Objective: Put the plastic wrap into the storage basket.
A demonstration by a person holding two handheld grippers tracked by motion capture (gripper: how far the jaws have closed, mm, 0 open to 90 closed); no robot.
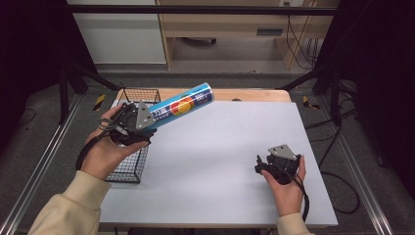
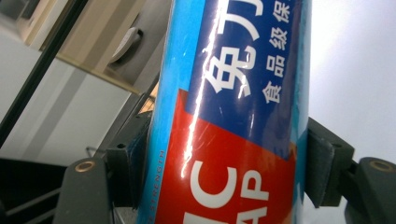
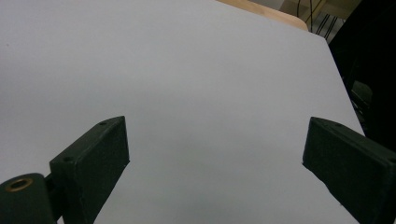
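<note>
High view: nearest the camera, two cream sleeves come in from the bottom edge, cut off at the frame. The right gripper (image 1: 274,164) sits low over the white table sheet (image 1: 220,156), well to the right of the wire basket (image 1: 128,164); its own hand hides much of it here. In the right gripper view its jaws stand wide apart with nothing but bare sheet between them.

The left gripper (image 1: 131,125) hovers above the wire basket, clenched on the lower end of a blue cling-wrap tube (image 1: 181,105). The tube slants up and away to the right of the basket, its far end over the sheet's back edge. The hand and gripper cover the tube's near end.

In the left gripper view the tube (image 2: 229,116) is cut off top and bottom, both pads (image 2: 322,158) pressed to its sides; the label's white and red lettering is only partly readable.

The basket's inside is mostly hidden by the left hand (image 1: 105,152); what shows through the mesh looks bare.
</note>
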